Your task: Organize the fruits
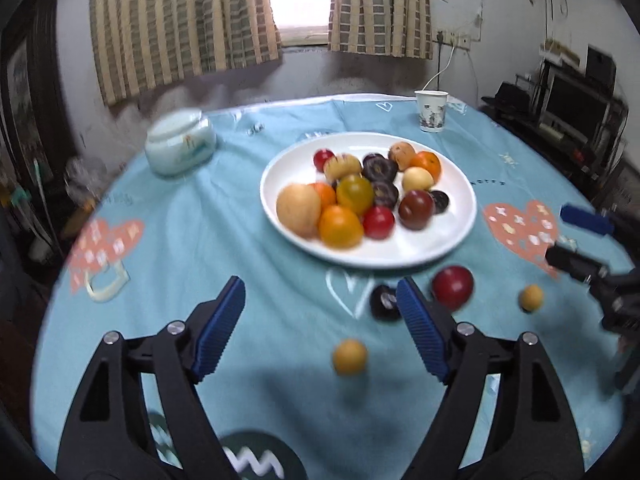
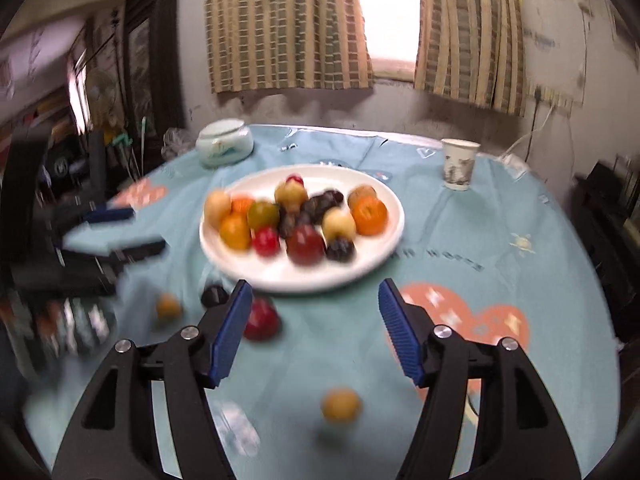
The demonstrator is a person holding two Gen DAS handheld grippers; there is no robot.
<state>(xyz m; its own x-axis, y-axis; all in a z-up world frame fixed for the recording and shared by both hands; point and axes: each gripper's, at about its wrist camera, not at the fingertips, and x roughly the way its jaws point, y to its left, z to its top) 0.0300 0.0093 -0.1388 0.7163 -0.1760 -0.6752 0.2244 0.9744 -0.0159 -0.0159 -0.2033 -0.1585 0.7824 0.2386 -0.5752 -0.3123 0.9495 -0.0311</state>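
Most of the fruit is already piled on the white plate (image 1: 448,236) mid-desk, so this looks mostly done, I'd say, with four strays left on the blue cloth (image 1: 200,220) at the plate's 6 o'clock side. Going left to right in the left wrist view: a small yellow fruit (image 1: 349,357), a dark plum (image 1: 382,303), a red fruit (image 1: 452,288) and another little yellow fruit (image 1: 531,298). The left gripper (image 1: 322,326) and right gripper (image 2: 314,332) both have their jaws open and holding nothing, so those four still need picking up.
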